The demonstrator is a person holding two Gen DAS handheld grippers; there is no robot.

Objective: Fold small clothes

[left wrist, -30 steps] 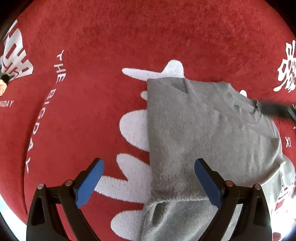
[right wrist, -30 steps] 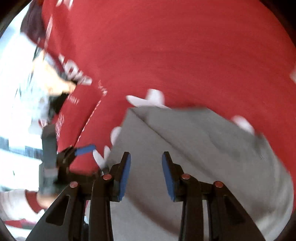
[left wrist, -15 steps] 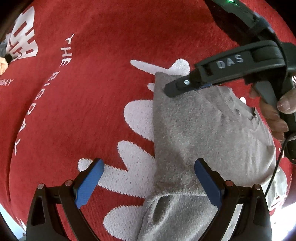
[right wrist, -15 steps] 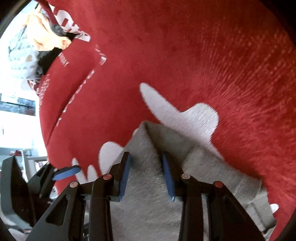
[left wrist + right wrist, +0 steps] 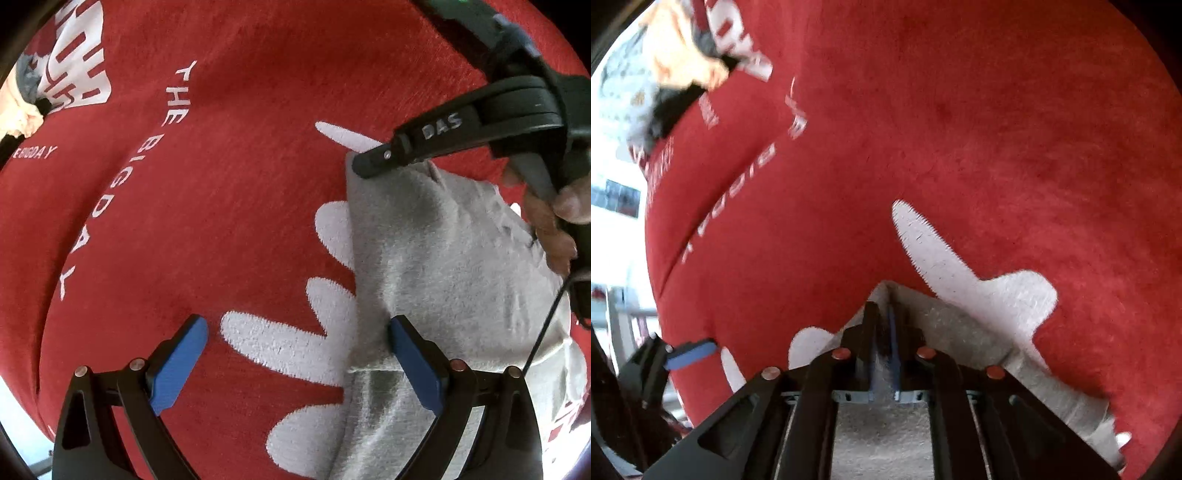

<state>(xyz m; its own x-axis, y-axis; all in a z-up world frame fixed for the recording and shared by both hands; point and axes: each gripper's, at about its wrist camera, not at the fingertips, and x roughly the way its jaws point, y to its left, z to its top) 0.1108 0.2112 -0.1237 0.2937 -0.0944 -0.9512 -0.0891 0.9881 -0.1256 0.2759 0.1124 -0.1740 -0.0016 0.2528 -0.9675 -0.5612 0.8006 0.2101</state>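
Observation:
A small grey knitted garment lies partly folded on a red blanket with white lettering. My left gripper is open, low over the garment's near left edge, its right finger over the grey cloth and its left finger over the blanket. My right gripper is shut on the garment's far corner. In the left wrist view the right gripper's fingers pinch that same far corner of the garment.
The red blanket has white shapes and text "THE BIG DAY". A heap of other clothes lies at its far left edge. A bright floor shows beyond the blanket's left side.
My right gripper has come down to the garment's far corner and closed on it. My left gripper has stayed open and shifted slightly along the near edge.

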